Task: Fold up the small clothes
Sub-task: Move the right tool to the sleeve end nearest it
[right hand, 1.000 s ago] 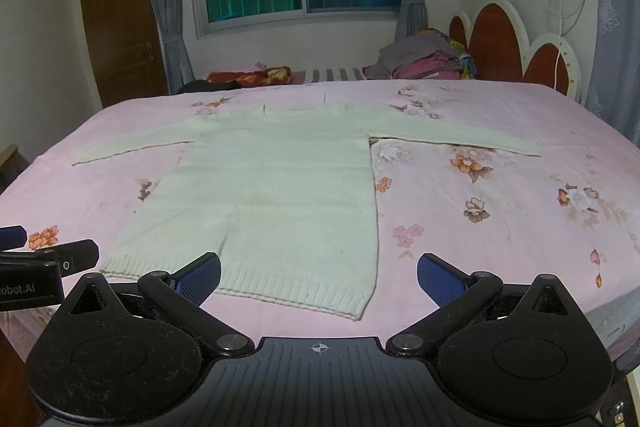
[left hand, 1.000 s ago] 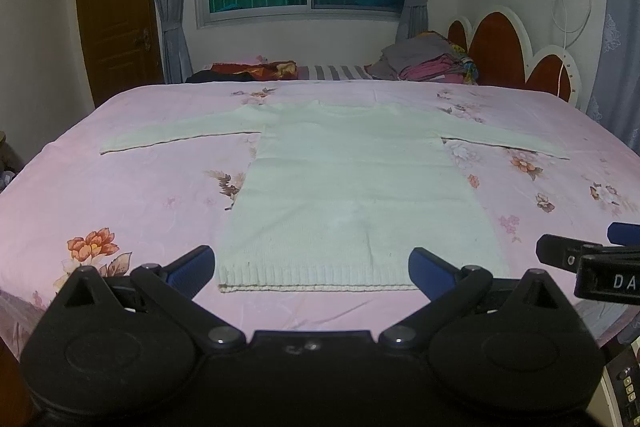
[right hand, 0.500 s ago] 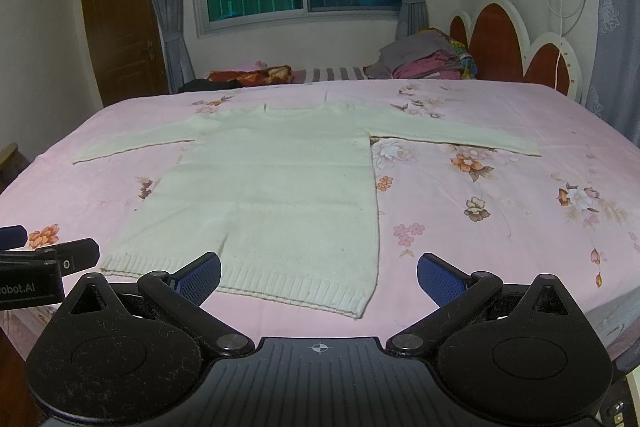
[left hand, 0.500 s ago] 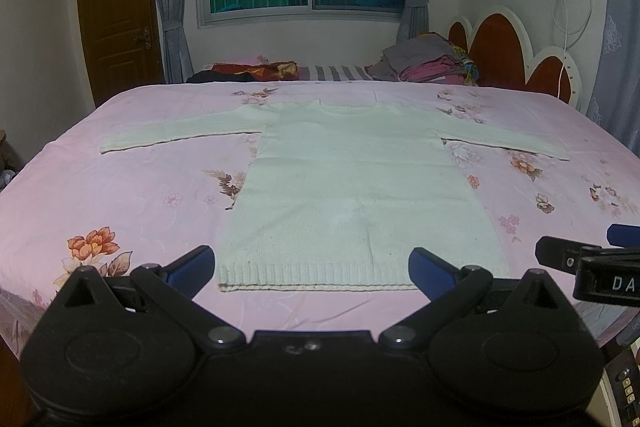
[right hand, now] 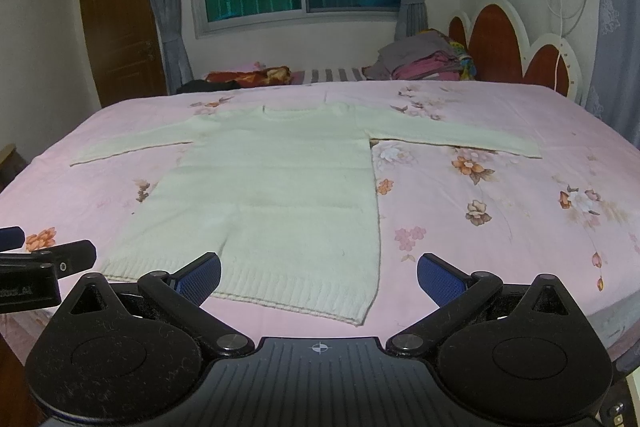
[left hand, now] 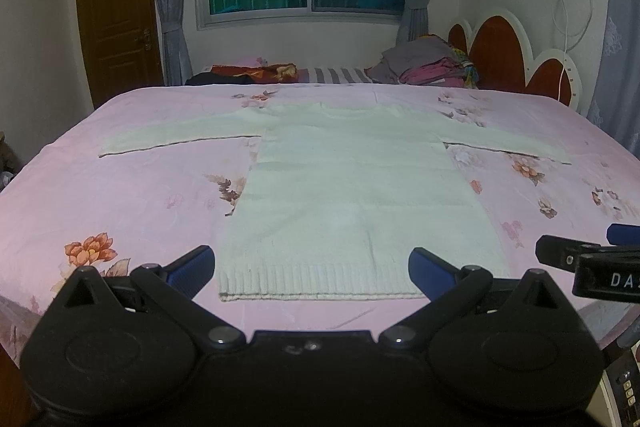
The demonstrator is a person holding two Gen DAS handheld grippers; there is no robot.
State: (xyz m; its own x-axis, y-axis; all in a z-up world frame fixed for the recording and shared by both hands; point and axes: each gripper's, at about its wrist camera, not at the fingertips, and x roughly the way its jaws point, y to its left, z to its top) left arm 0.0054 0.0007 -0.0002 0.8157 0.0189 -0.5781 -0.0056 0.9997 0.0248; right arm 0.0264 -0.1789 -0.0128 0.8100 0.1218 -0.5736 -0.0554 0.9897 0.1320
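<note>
A pale cream knit sweater [left hand: 352, 195] lies flat on the pink flowered bed [left hand: 120, 203], both sleeves spread out sideways, ribbed hem nearest me. It also shows in the right wrist view [right hand: 272, 195]. My left gripper [left hand: 312, 267] is open and empty, just short of the hem. My right gripper [right hand: 320, 277] is open and empty over the hem's right corner. The right gripper's tip shows at the right edge of the left wrist view [left hand: 592, 263]. The left gripper's tip shows at the left edge of the right wrist view [right hand: 44, 263].
A pile of clothes [left hand: 424, 67] sits at the far right by the red scalloped headboard [left hand: 504, 59]. Dark and red fabric [left hand: 248, 73] lies at the far edge. A window, curtains and a brown door [left hand: 116, 19] stand behind.
</note>
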